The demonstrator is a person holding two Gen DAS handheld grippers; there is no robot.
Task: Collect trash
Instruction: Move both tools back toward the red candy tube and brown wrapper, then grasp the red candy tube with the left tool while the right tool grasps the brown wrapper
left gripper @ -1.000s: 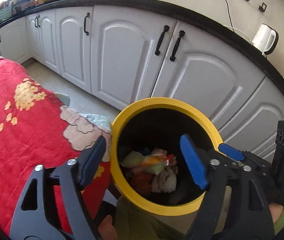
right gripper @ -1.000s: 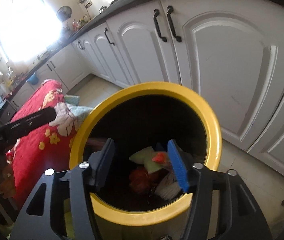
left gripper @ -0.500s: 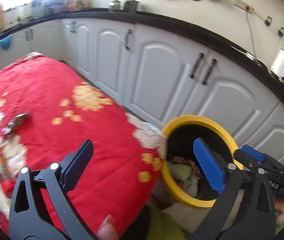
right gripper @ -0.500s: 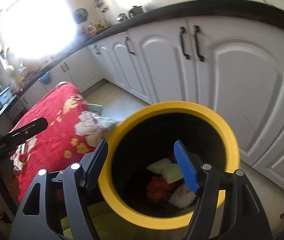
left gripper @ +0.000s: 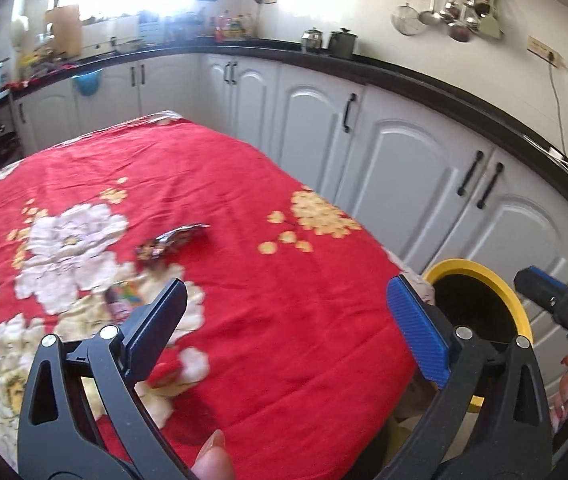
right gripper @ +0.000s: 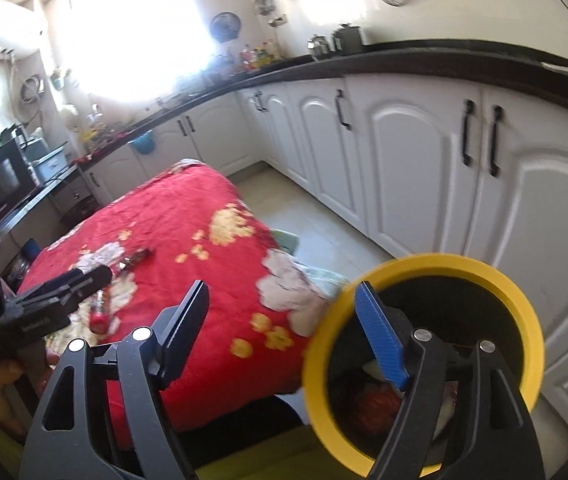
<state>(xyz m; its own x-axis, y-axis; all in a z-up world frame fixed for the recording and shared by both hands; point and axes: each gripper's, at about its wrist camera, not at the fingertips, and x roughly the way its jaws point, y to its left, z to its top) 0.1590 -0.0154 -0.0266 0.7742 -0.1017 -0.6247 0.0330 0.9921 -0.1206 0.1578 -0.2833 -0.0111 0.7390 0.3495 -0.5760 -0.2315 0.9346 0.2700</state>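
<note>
A yellow-rimmed bin (right gripper: 524, 312) with trash inside stands at the right end of a table under a red flowered cloth (left gripper: 224, 184); it shows in the left wrist view too (left gripper: 480, 268). A dark shiny wrapper (left gripper: 172, 240) lies mid-table, and a colourful wrapper (left gripper: 124, 298) lies nearer, by the left finger. My left gripper (left gripper: 288, 320) is open and empty over the cloth. My right gripper (right gripper: 284, 320) is open and empty between table edge and bin. The dark wrapper (right gripper: 136, 258) and a red piece (right gripper: 98, 318) show in the right wrist view.
White kitchen cabinets (left gripper: 404, 160) with a black countertop run behind the table and bin. A tiled floor strip (right gripper: 324, 232) lies between table and cabinets. The other gripper shows at each view's edge, the left one in the right wrist view (right gripper: 44, 304).
Both grippers have swung left and up, away from the bin's mouth toward the table. The wrappers on the cloth have come into view. Both stay open and empty.
</note>
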